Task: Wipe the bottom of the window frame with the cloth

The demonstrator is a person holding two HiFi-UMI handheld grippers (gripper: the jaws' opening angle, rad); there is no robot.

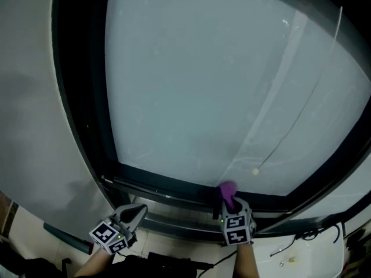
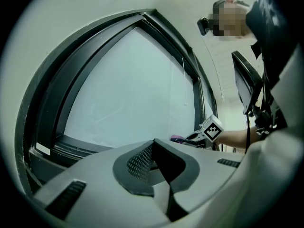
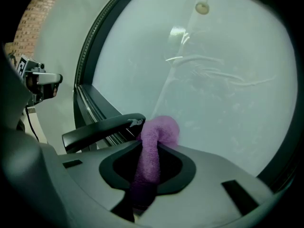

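The fuzzy purple cloth (image 3: 153,148) is pinched as a rolled strip between the jaws of the right gripper (image 1: 227,200). Its bunched end sticks out past the fingertips. In the head view that end sits at the bottom rail of the dark window frame (image 1: 168,189), right of centre, where the rail meets the frosted pale glass pane (image 1: 220,86). I cannot tell whether the cloth actually presses on the rail.

In the right gripper view, a black lever-shaped window handle (image 3: 97,129) lies just to the left of the cloth, its tip close to the purple bunch. The ribbed tracks of the frame run away behind the handle.

A thin clear pull cord hangs down in front of the glass and ends in a small pale bead (image 1: 255,171), above and to the right of the cloth.

The left gripper (image 1: 133,214) is held low and to the left, near the frame's bottom left corner and well apart from the right gripper. Its jaws are closed together at the tips with nothing between them.

A plain white wall (image 1: 35,97) fills the far left. A thin black cable (image 1: 302,235) lies on the white ledge at the near right, below the frame.
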